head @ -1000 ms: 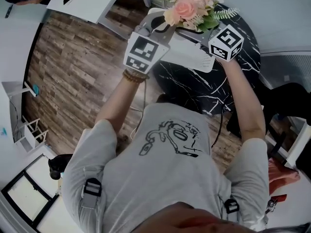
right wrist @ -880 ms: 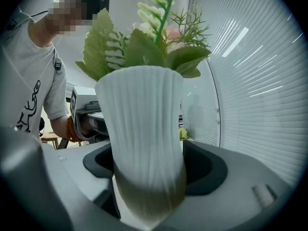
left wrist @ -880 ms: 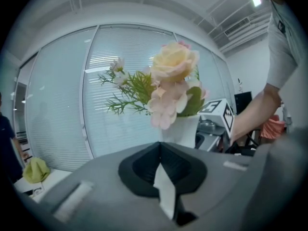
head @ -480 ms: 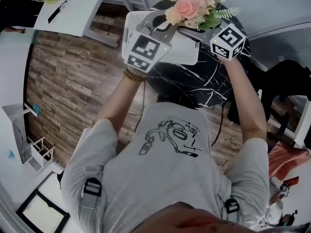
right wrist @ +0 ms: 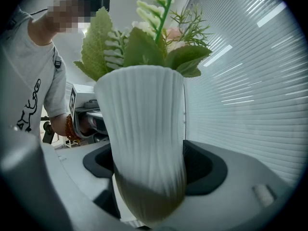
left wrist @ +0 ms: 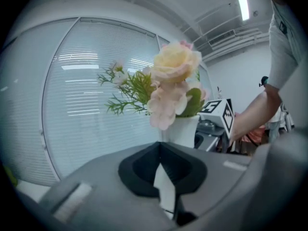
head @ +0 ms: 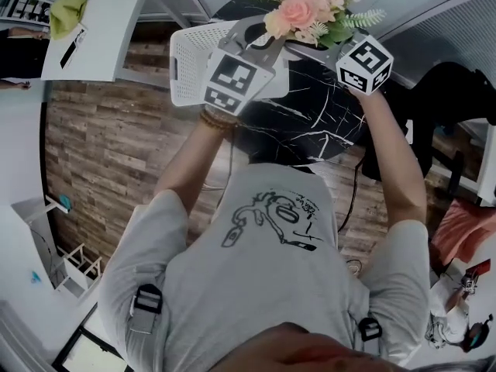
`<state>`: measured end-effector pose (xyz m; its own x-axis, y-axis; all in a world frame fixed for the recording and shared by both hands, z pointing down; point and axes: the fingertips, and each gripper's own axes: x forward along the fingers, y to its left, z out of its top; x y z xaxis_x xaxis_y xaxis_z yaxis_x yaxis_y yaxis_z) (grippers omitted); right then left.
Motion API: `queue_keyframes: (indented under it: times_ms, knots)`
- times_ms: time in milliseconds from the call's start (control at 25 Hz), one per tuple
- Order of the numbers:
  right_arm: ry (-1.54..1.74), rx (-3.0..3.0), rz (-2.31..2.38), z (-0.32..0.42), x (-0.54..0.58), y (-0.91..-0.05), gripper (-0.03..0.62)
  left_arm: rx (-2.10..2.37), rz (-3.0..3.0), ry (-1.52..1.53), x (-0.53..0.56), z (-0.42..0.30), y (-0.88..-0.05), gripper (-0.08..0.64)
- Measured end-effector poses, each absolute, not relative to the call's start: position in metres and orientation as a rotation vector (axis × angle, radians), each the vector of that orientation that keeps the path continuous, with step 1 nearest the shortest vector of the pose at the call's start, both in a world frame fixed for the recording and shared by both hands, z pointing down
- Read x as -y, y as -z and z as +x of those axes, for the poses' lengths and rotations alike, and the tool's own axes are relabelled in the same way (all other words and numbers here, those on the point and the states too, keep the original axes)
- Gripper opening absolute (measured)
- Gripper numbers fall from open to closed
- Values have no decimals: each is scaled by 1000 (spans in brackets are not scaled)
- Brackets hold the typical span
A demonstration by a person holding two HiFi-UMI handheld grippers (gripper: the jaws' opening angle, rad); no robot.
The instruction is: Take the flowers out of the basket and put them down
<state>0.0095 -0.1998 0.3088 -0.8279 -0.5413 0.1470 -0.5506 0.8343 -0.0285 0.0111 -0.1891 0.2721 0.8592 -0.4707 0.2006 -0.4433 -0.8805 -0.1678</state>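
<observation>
Wood-plank floor [head: 101,146] surrounds a black marbled table [head: 310,122]. At left, the white perforated basket [head: 190,56] sits with no flowers in it. The left gripper [left wrist: 161,147] has its jaws drawn narrow, gripping nothing that can be identified. The flowers [head: 306,6] stand upright in a ribbed vase [right wrist: 144,129], beside the basket and not in it. The right gripper [right wrist: 147,177] has its jaws spread wide and clamped on the vase body. Removal appears complete; setting the flowers down remains.
</observation>
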Motion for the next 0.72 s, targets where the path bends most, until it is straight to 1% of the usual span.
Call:
queue_keyframes:
  times_ms: [720]
  knots:
    - [-131,2727,1177,161,145,-312,400,-377,-2989,306,135,159,-275,3]
